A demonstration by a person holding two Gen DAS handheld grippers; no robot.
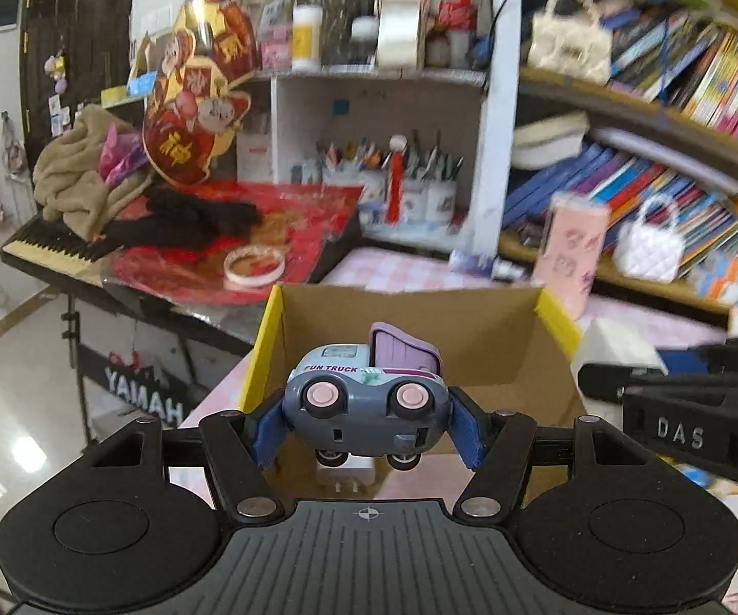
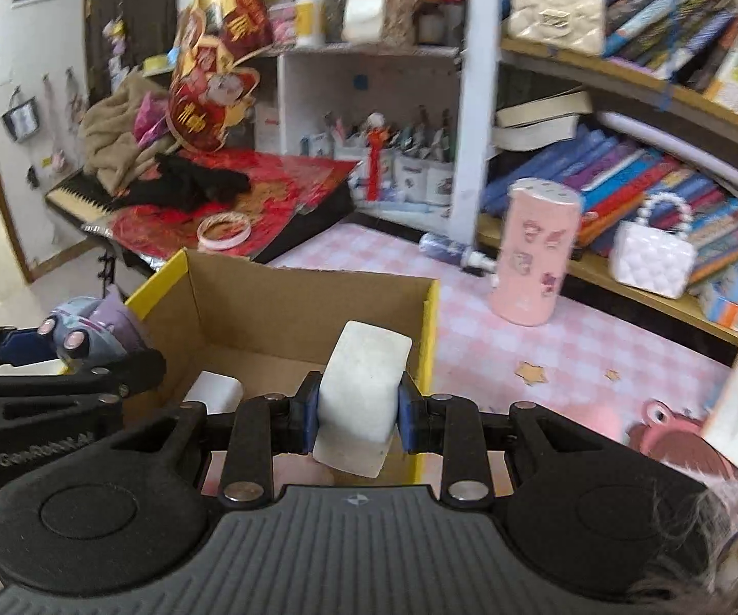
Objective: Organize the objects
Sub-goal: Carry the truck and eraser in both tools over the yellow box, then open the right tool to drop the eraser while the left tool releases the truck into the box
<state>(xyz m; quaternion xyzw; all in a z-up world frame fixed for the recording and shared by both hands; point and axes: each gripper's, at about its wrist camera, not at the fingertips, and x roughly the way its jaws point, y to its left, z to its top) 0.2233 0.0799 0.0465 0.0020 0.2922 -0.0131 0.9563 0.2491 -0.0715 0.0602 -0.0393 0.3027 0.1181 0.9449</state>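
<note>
Cardboard box [image 1: 476, 338], yellow outside, sits open on the pink checked tablecloth [image 2: 548, 343]. Your left gripper [image 1: 369, 435] has its blue pads half-spread and clamped on the flanks of a grey-and-lilac toy truck [image 1: 366, 394], lettered FUN TRUCK, tipped on its side, wheels toward the camera, held above the box's near edge. Your right gripper [image 2: 356, 412] is nearly closed, pinching a white rounded block [image 2: 361, 389] over the box's right side. A white charger plug [image 2: 215, 392] lies on the box floor. A pink cylinder [image 2: 535, 251] stands well apart, near the bookshelf.
</note>
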